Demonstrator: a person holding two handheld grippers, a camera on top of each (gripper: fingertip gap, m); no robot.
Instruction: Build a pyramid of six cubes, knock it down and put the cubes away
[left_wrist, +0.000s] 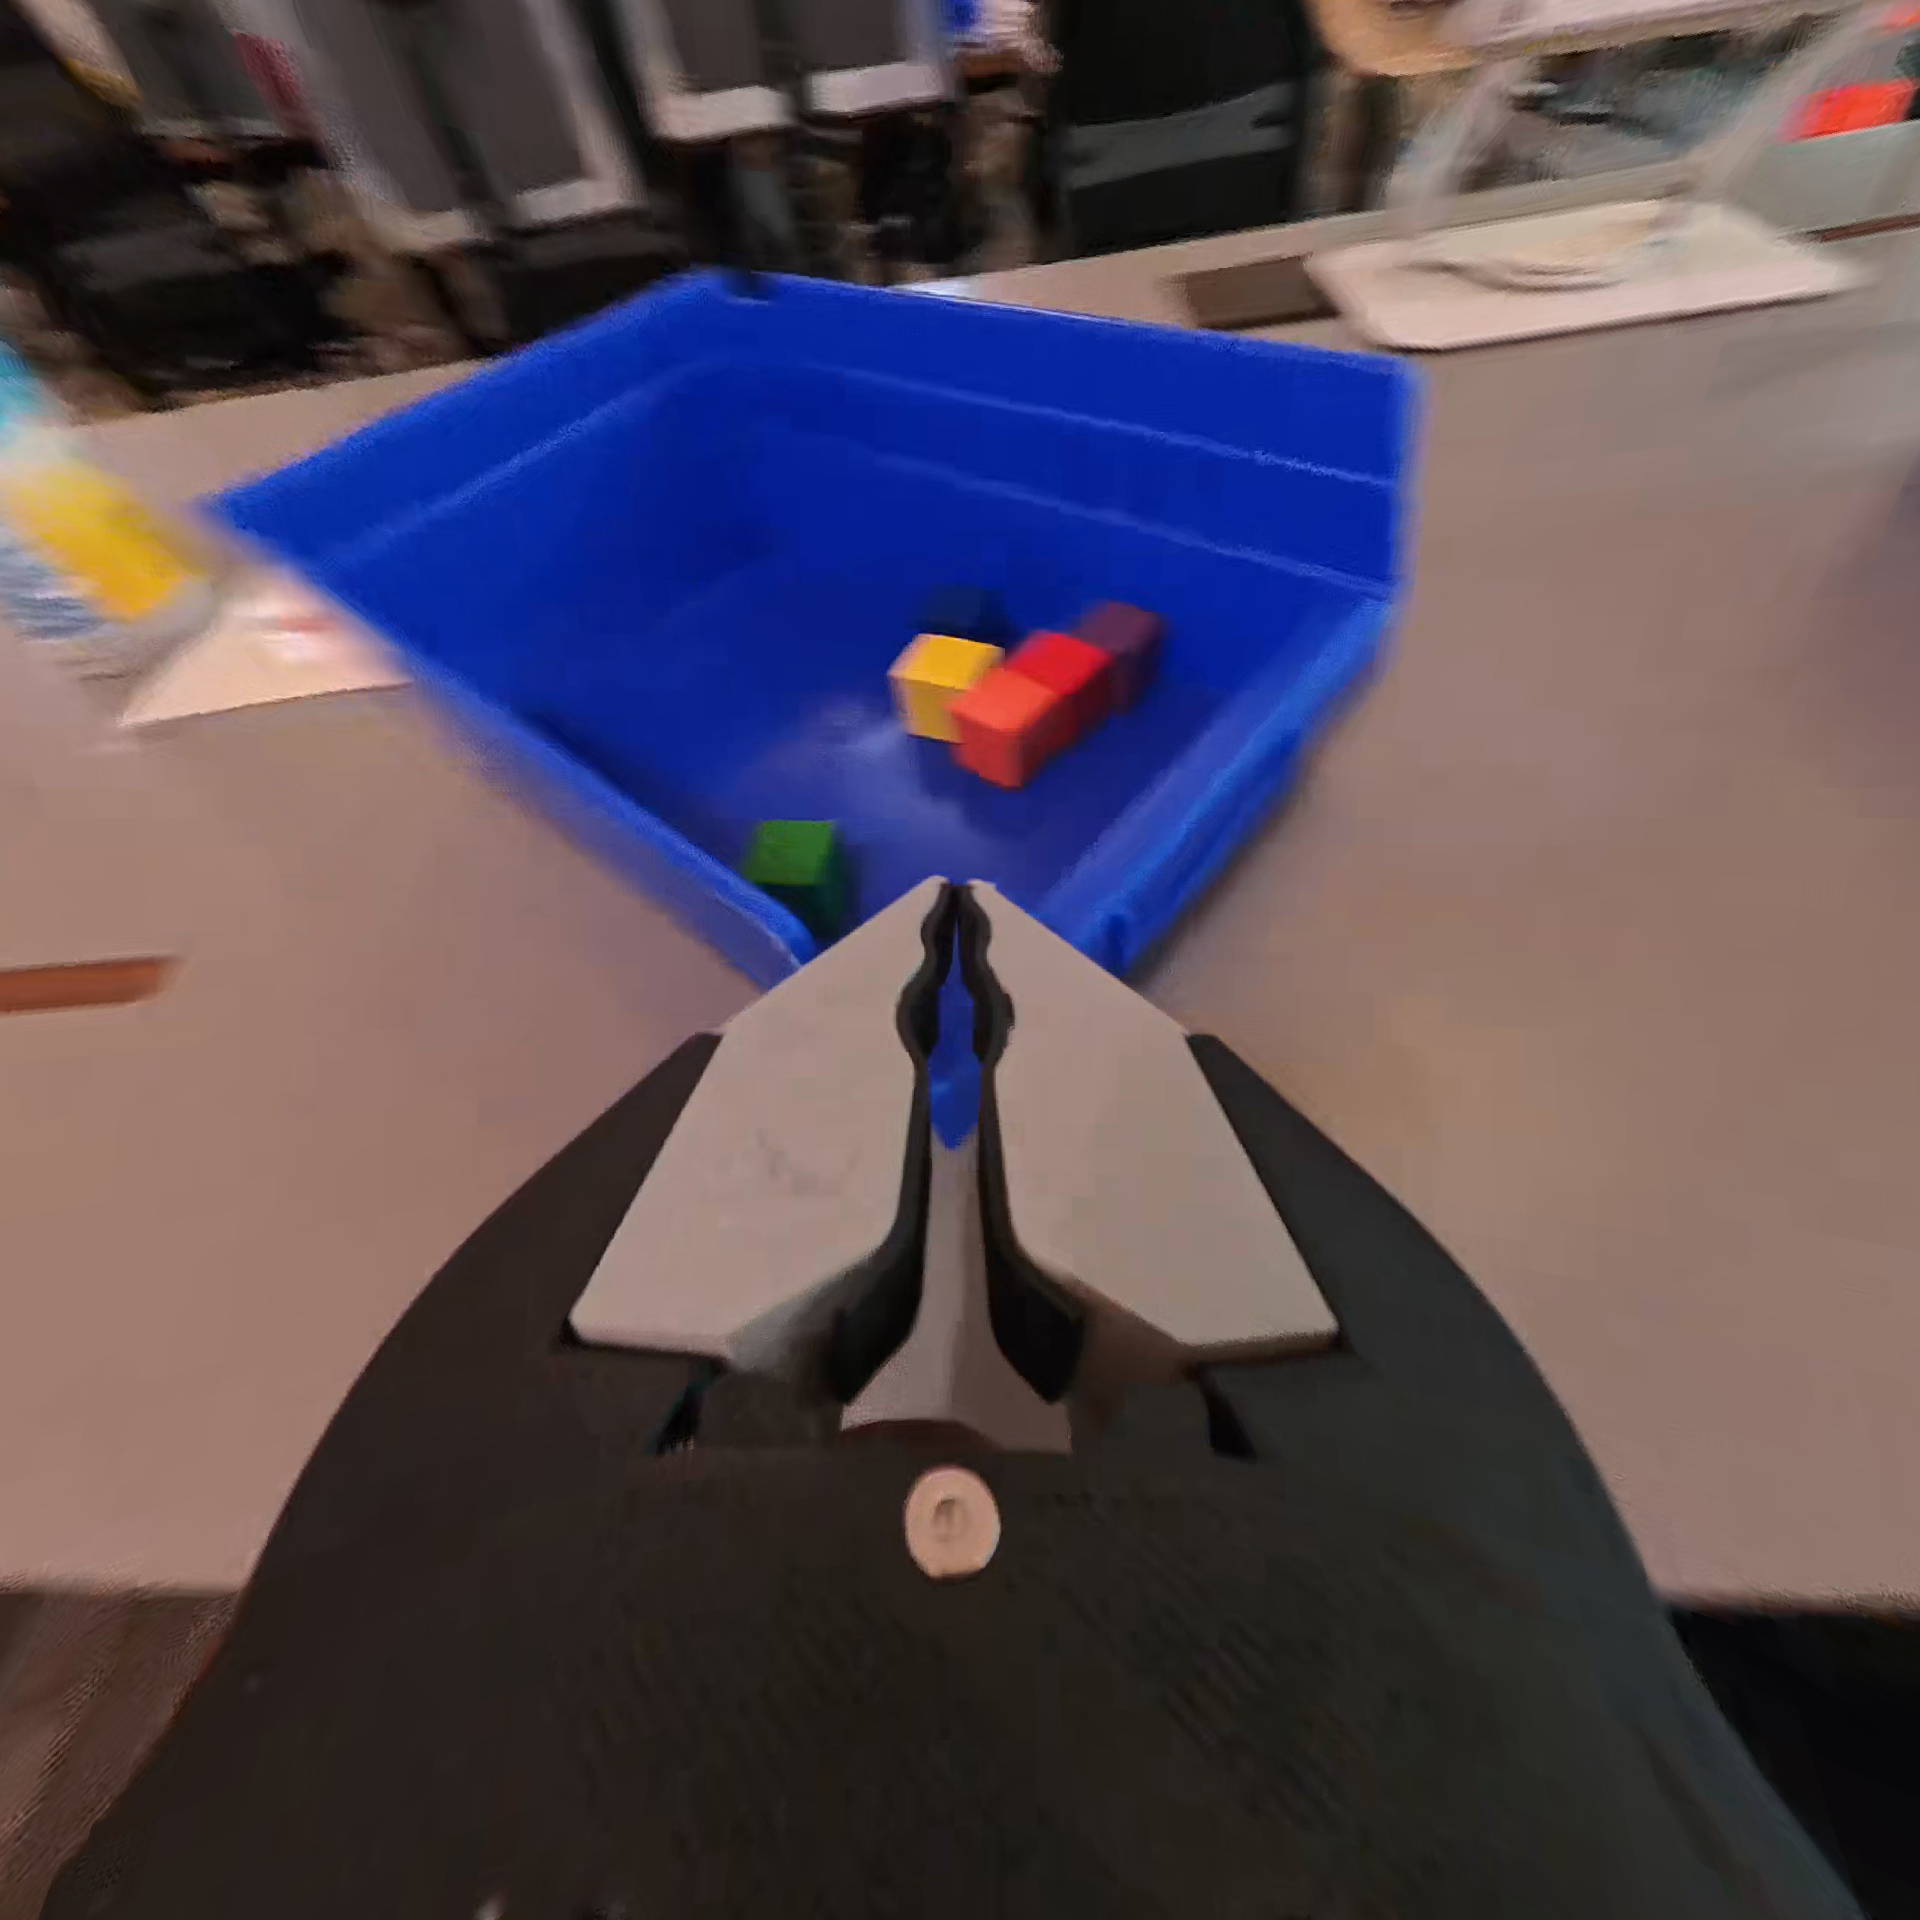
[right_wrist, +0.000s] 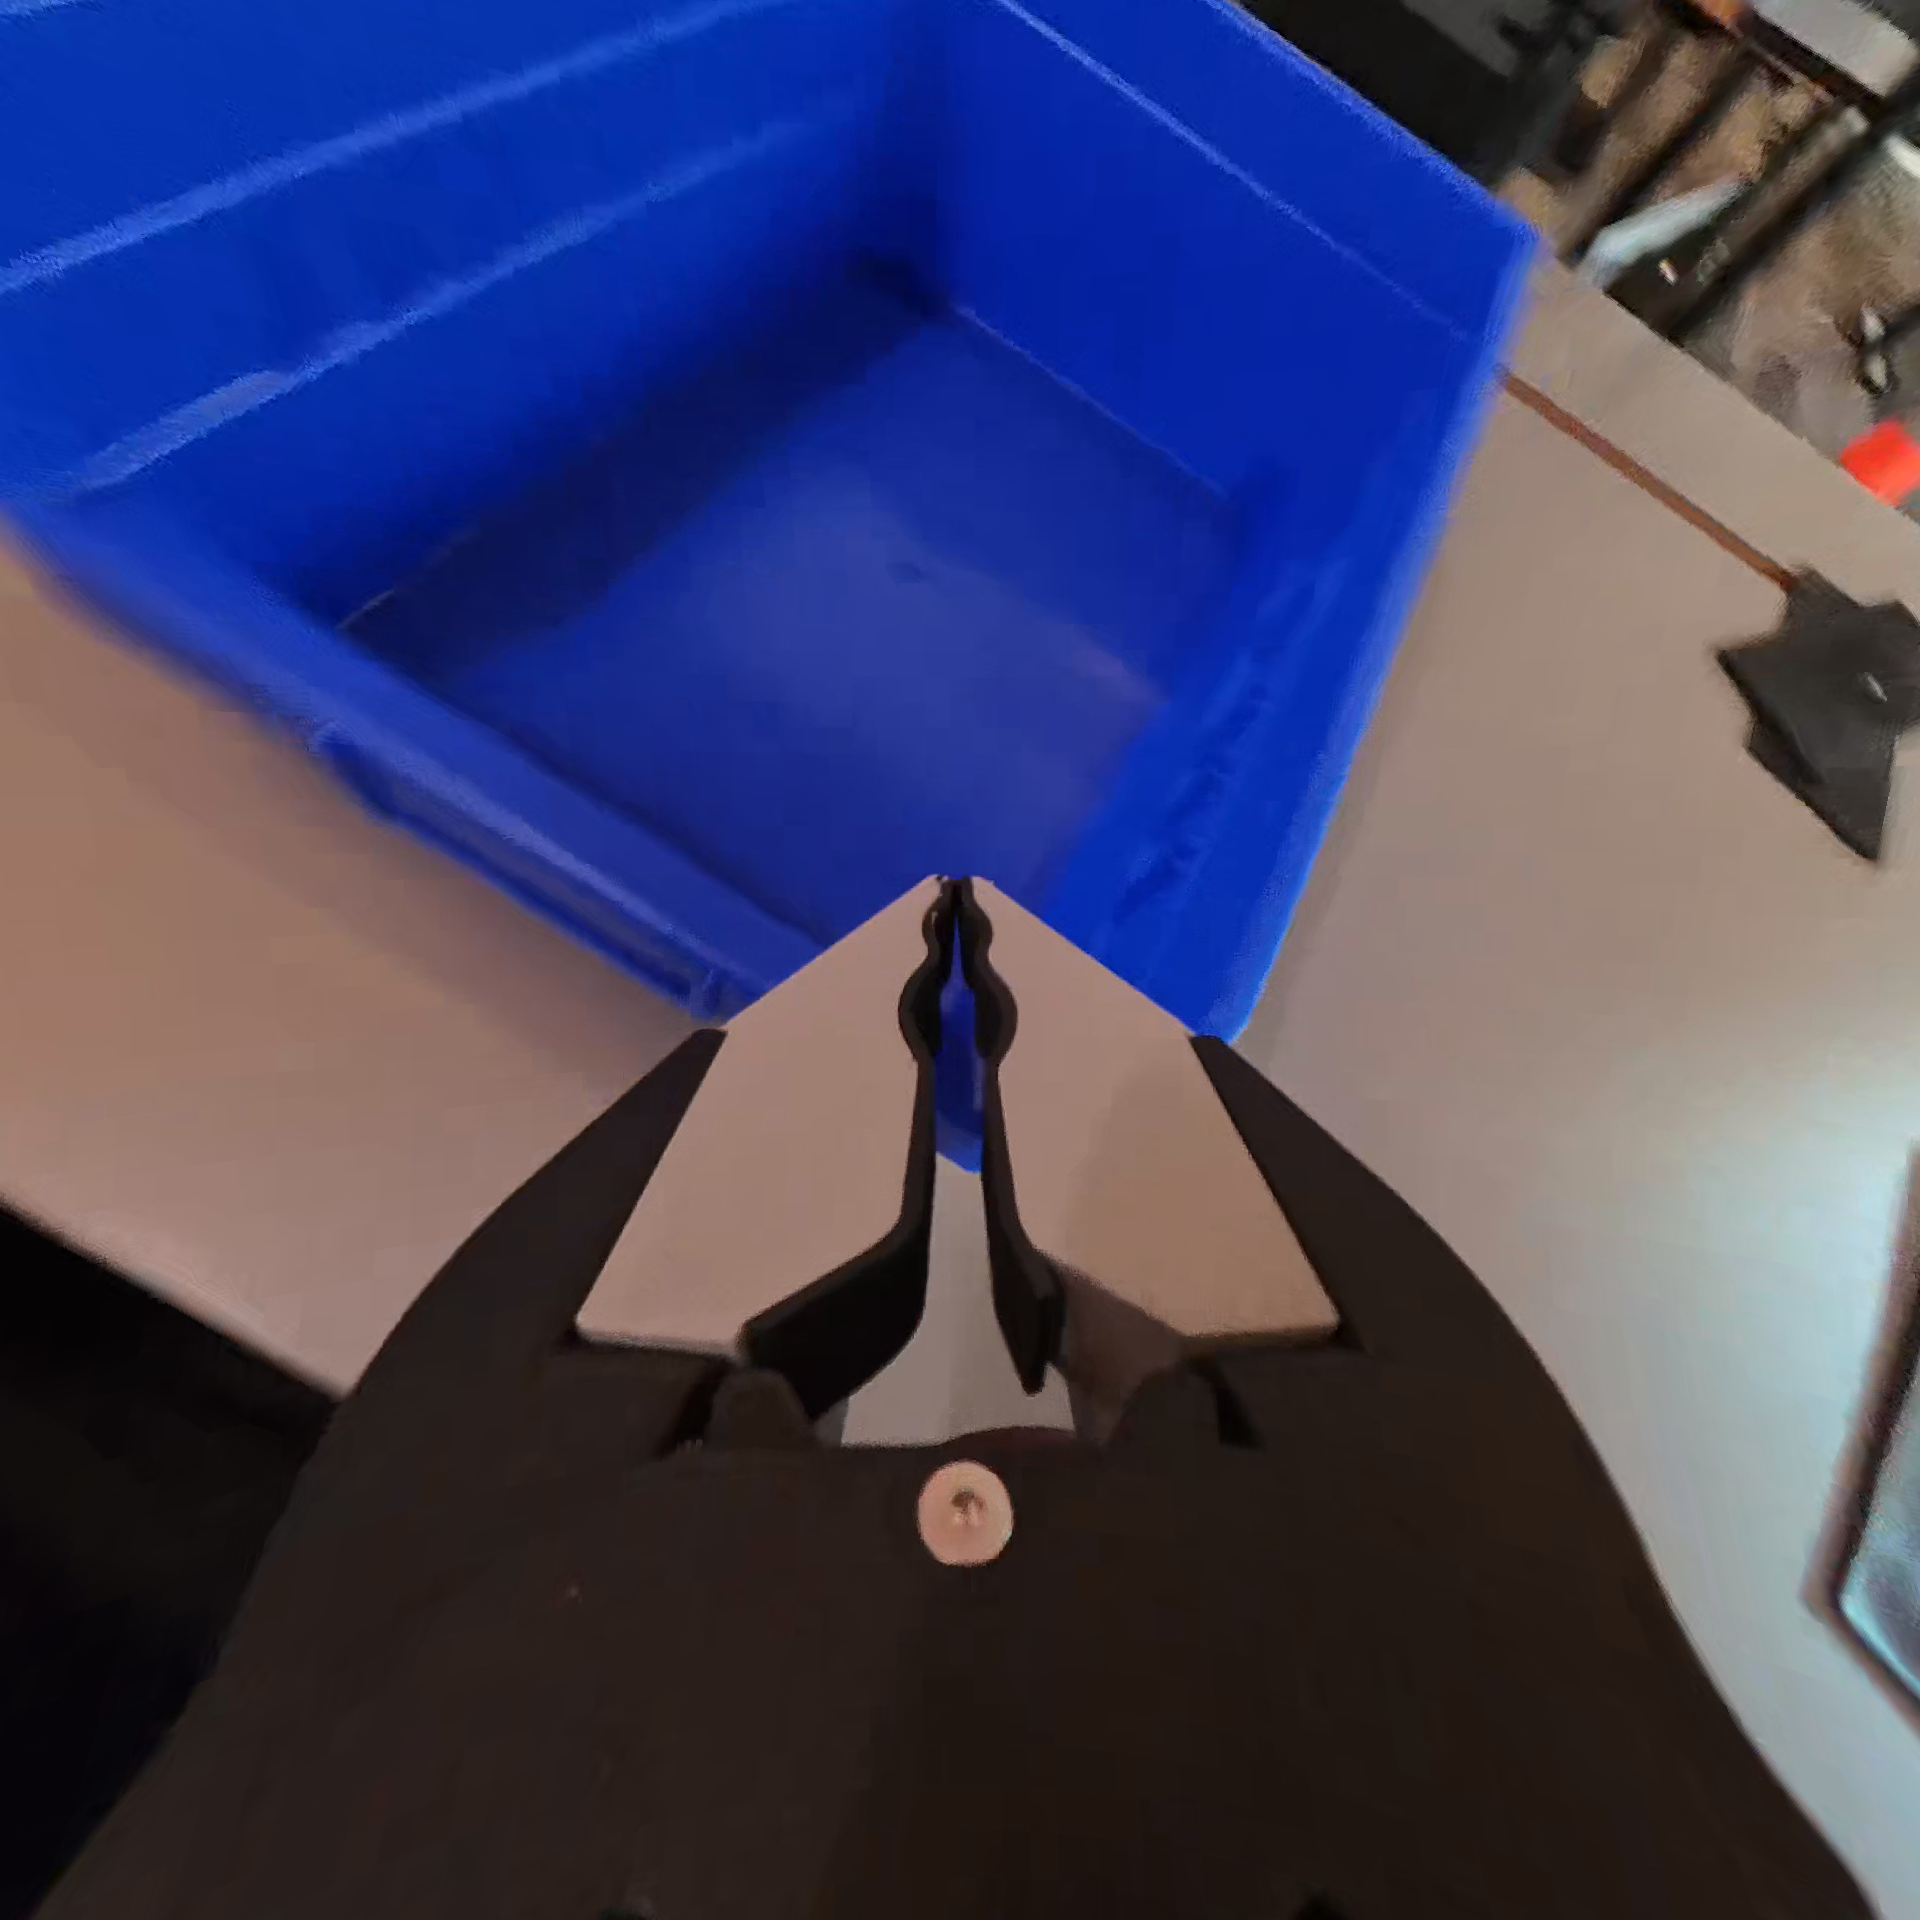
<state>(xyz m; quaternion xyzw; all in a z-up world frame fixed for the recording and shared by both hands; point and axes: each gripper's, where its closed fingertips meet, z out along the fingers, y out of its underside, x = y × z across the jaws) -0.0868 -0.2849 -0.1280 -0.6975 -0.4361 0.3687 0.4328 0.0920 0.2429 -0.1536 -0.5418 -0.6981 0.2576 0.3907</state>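
A blue plastic bin (left_wrist: 1039, 343) stands on the grey table. In the left wrist view several cubes lie on its floor: a green cube (left_wrist: 795, 857) near the front corner, and a yellow cube (left_wrist: 940, 681), an orange cube (left_wrist: 1003, 722), a red cube (left_wrist: 1060, 665), a purple cube (left_wrist: 1122, 634) and a dark blue cube (left_wrist: 966, 611) clustered together. My left gripper (left_wrist: 958, 888) is shut and empty, just before the bin's near corner. My right gripper (right_wrist: 956, 883) is shut and empty over the bin's (right_wrist: 1195, 208) near corner; the part of the bin floor shown there holds no cubes.
A white sheet (left_wrist: 260, 665) and a blurred yellow object (left_wrist: 94, 540) lie left of the bin. A white tray-like thing (left_wrist: 1558, 270) sits at the back right. A black flat piece (right_wrist: 1839, 707) with a brown strip lies right of the bin. The table's front edge (left_wrist: 104, 1579) is near. There is about 55 cm between the tips of the two grippers.
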